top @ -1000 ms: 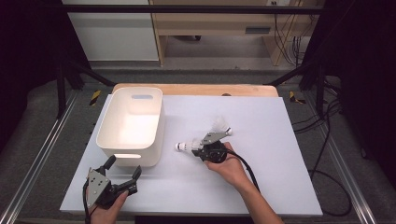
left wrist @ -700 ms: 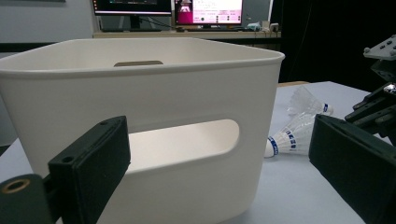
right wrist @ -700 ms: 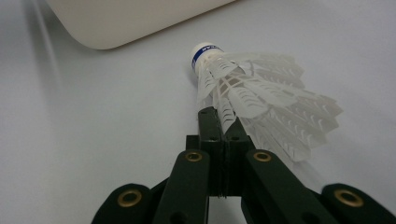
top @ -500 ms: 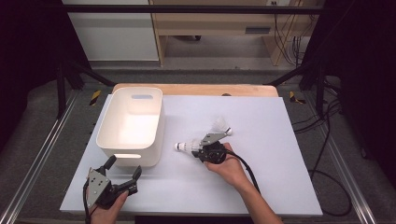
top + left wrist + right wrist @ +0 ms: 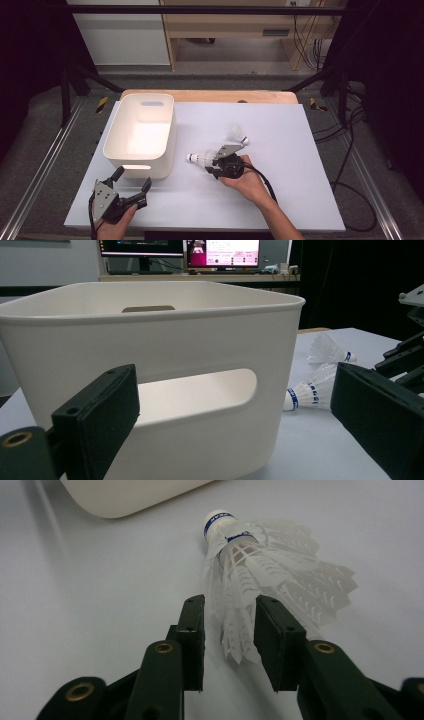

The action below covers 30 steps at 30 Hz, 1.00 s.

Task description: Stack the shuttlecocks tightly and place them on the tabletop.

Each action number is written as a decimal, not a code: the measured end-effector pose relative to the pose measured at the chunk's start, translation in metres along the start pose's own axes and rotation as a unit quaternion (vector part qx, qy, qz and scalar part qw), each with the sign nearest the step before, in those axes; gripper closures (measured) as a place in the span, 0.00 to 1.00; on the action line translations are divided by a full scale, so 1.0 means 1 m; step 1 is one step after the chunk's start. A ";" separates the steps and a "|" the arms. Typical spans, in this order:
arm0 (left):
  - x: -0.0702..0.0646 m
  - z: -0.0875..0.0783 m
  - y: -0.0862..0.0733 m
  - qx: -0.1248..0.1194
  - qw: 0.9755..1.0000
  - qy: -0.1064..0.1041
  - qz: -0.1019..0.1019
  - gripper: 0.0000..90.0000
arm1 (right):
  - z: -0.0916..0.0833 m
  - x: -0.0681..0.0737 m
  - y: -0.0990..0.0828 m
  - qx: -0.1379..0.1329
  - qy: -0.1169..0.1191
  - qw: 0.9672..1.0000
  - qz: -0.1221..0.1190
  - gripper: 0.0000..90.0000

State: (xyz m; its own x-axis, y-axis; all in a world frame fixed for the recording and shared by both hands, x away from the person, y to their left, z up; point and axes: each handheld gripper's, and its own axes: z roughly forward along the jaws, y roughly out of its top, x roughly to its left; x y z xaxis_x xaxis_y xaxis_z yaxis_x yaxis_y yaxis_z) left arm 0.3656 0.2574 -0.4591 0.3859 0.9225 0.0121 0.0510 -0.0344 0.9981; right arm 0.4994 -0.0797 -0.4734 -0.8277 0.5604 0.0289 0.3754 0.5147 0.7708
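Shuttlecock (image 5: 260, 565) lying on white counter (image 5: 300, 195) just right of white bin (image 5: 142, 135), skirt between right claw (image 5: 229, 640) jaws just opened, pads apart from feathers, left claw (image 5: 131, 185) wide open, empty, before bin

Lab, framed rig (image 5: 75, 75), monitors (image 5: 222, 252)

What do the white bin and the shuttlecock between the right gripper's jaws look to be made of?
Bin: probably moulded plastic, smooth matte off-white, rounded corners, cut-out handle. Shuttlecock: seemingly a synthetic skirt, a translucent white lattice of ribs, not feathers; white cap with a blue band, material unclear.
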 end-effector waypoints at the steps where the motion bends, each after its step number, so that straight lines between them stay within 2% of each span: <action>1: 0.000 0.000 0.000 0.000 1.000 0.000 0.000 0.06 | 0.000 0.000 0.000 0.001 -0.001 1.000 0.001 0.71; 11: 0.001 0.000 0.000 0.000 1.000 0.000 0.000 0.06 | -0.008 0.001 -0.001 0.010 -0.008 1.000 0.011 0.57; 19: 0.001 0.000 0.000 0.000 1.000 0.000 0.001 0.06 | -0.011 -0.002 -0.002 0.009 -0.011 1.000 0.019 0.54; 23: 0.001 0.000 0.000 0.000 1.000 0.000 0.000 0.06 | -0.012 -0.002 -0.002 0.011 -0.012 1.000 0.015 0.52; 30: 0.001 0.000 0.000 0.000 1.000 0.000 0.001 0.06 | -0.016 -0.001 -0.001 0.007 -0.022 1.000 0.016 0.45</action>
State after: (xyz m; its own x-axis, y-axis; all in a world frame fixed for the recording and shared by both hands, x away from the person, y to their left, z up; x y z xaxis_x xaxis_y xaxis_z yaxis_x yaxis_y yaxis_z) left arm 0.3659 0.2582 -0.4592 0.3856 0.9226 0.0138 0.0498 -0.0358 0.9981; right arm 0.4932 -0.0916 -0.4642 -0.7969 0.6036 0.0251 0.4066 0.5052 0.7612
